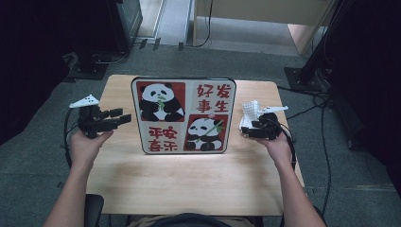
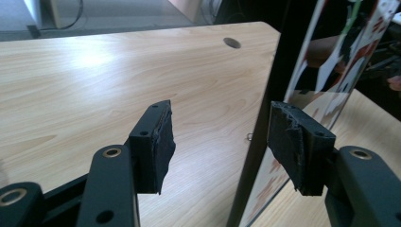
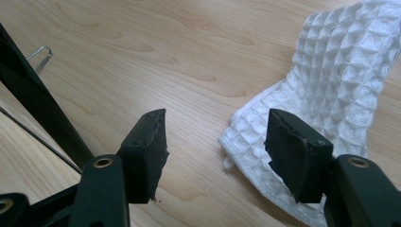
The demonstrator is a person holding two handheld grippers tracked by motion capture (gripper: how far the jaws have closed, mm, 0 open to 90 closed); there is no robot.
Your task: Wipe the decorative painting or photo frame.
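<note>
The left gripper (image 2: pixel 217 142) has its two black jaws spread wide, holding nothing; their inner faces carry worn, ragged dark foam pads (image 2: pixel 163 146). In the left gripper view, the dark edge of the upright, black-framed rectangular panda board (image 2: pixel 274 94) stands in the gap between those jaws, close to the right-hand one, though I cannot tell whether it touches. The board's glossy face mirrors the table, and its printed side shows red squares, black-and-white pandas and red characters in the high view (image 1: pixel 183 115), where it stands tilted near the middle of the table with the left gripper (image 1: pixel 124 116) just beside its left edge. The right gripper (image 3: pixel 215 142) is likewise spread open and empty, its jaws padded with the same torn dark material. In the right gripper view, the crumpled white waffle-weave cloth (image 3: pixel 326 90) lies on the table just ahead and to the right of the gap, its near corner reaching under the right-hand jaw; the board's black frame (image 3: pixel 28 94) and a thin wire stand loop (image 3: pixel 40 53) lie off to the left. In the high view the cloth (image 1: pixel 249 112) sits right beside the right gripper (image 1: pixel 253 131), near the board's right edge. All of it rests on the pale, smooth wood-grain table (image 1: pixel 189 179).
</note>
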